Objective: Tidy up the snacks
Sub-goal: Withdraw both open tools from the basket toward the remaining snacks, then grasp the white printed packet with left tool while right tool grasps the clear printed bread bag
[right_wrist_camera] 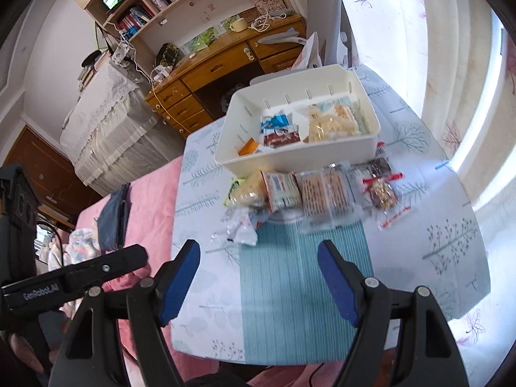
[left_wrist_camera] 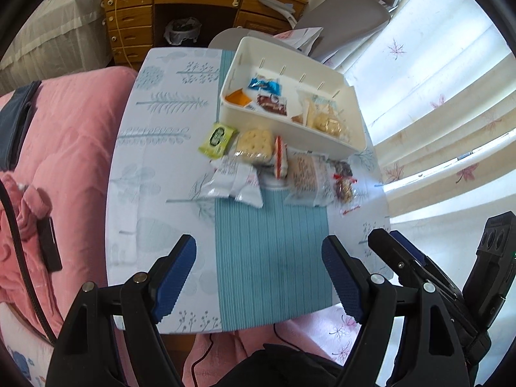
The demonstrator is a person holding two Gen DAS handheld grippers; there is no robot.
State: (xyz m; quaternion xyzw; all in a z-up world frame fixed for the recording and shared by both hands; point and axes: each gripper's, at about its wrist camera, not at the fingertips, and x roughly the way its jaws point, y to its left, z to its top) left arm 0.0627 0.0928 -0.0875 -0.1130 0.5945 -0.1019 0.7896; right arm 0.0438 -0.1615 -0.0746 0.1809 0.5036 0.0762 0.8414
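1. Two black grippers with blue ribbed pads hang over a small table with a pale cloth printed with trees (left_wrist_camera: pixel 154 135) and a teal striped runner down its middle (left_wrist_camera: pixel 271 258).
2. The left gripper (left_wrist_camera: pixel 258 271) has its fingers wide apart, with nothing between them, only the runner below.
3. The right gripper (right_wrist_camera: pixel 258 277) also has its fingers wide apart and holds nothing. In the left view it shows at the right edge, just beside the left one.
4. A white plastic box with slots in its walls (left_wrist_camera: pixel 342 143) sits at the far end of the table.
5. Inside the box lie a blue wrapped snack (left_wrist_camera: pixel 264 85), a brown wrapped snack (left_wrist_camera: pixel 272 104), an orange packet (left_wrist_camera: pixel 238 98) and a clear bag of pale cookies (left_wrist_camera: pixel 325 119).
6. More snacks lie in a row on the table, just in front of the box, well apart from both grippers.
7. From the left of that row: a green packet (left_wrist_camera: pixel 217 138), a clear pack of round crackers (left_wrist_camera: pixel 253 146), a red and white packet (left_wrist_camera: pixel 280 158), a long clear pack of brown wafers (left_wrist_camera: pixel 306 177) and a small bag of nuts tied with red (left_wrist_camera: pixel 343 183).
8. A crinkly white bag (left_wrist_camera: pixel 233 182) lies nearest the grippers, partly on the runner.
9. A pink quilt (left_wrist_camera: pixel 71 148) lies to the left of the table.
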